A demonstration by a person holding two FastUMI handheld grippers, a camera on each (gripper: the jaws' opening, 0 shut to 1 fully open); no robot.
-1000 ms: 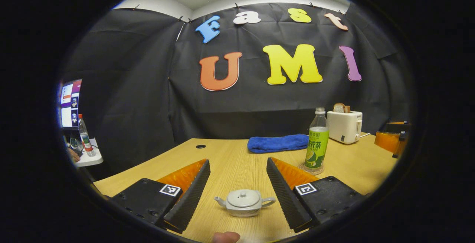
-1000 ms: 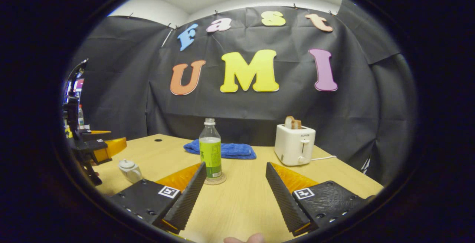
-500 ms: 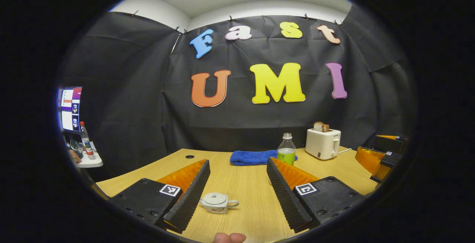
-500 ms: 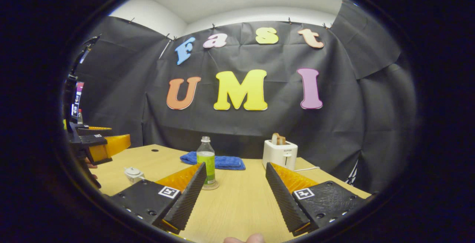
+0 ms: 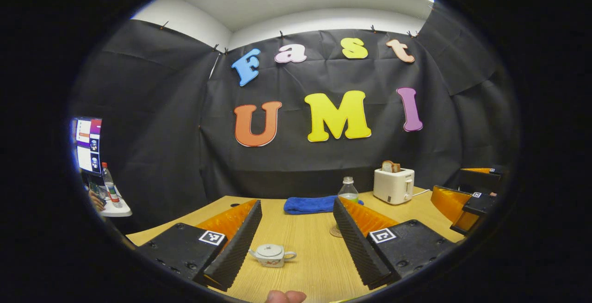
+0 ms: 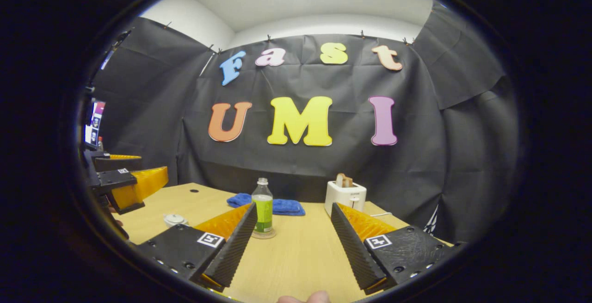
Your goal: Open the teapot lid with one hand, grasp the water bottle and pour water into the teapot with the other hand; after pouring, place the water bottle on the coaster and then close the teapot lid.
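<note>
- Left gripper point(image 5: 296, 243): jaws wide, holding nothing; we see the teapot point(image 5: 270, 255) on the desk point(image 5: 310, 229) between them, a bit nearer the left jaw, lid point(image 5: 269, 249) on.
- Right gripper point(image 6: 293, 243): jaws wide too, nothing held; it also shows at the right edge of the left gripper view, well apart from the teapot.
- Water bottle point(image 6: 263, 207) stands upright on the coaster point(image 6: 264, 235), cap off as far as we can tell, just beyond the right gripper's left jaw tip in the right gripper view.
- Behind it: blue towel point(image 6: 277, 206) and toaster point(image 6: 344, 197) with bread in the slots, near the back wall.
- We judge from teapot and bottle alone that the task could be either not begun or already done.
- Risk 1: the lid knob is small and the teapot sits off-centre between the jaws; closing from here could clip the spout or handle and shove the pot.
- Risk 2: the bottle is tall and narrow; a jaw tip nudging its side could tip it, spilling through the open neck.
- Risk 3: the teapot mouth is small, so a fast tilt would put water on the desk.
- Risk 4: both grippers work close together over the pot; they could bump.
</note>
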